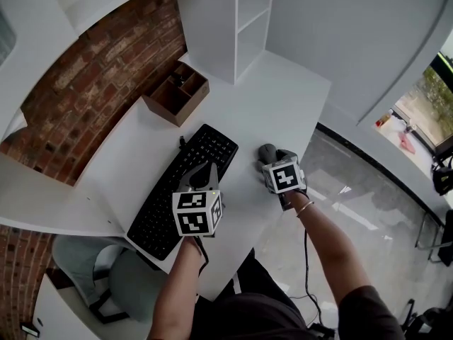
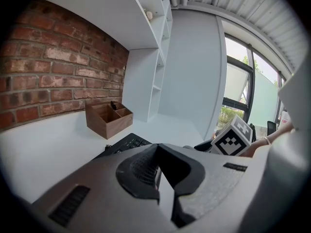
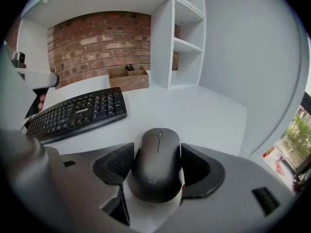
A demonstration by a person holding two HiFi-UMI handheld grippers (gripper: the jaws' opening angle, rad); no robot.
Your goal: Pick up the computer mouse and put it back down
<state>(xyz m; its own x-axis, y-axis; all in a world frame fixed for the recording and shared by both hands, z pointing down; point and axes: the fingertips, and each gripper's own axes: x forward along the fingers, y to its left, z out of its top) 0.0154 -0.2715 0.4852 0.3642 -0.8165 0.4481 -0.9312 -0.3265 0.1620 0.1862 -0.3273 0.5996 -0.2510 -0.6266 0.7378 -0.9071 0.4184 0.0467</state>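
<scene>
On our white tabletop, right of the keyboard, rests the computer mouse. It is likely light, rigid and smooth-shelled, best pinched across its flanks. Our right tongs seem closed there; our left tongs are pressed together, empty.

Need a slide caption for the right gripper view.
Right gripper holds the black computer mouse between its fingers; keyboard lies left on the white desk.

Mouse right of keyboard, on desk
</scene>
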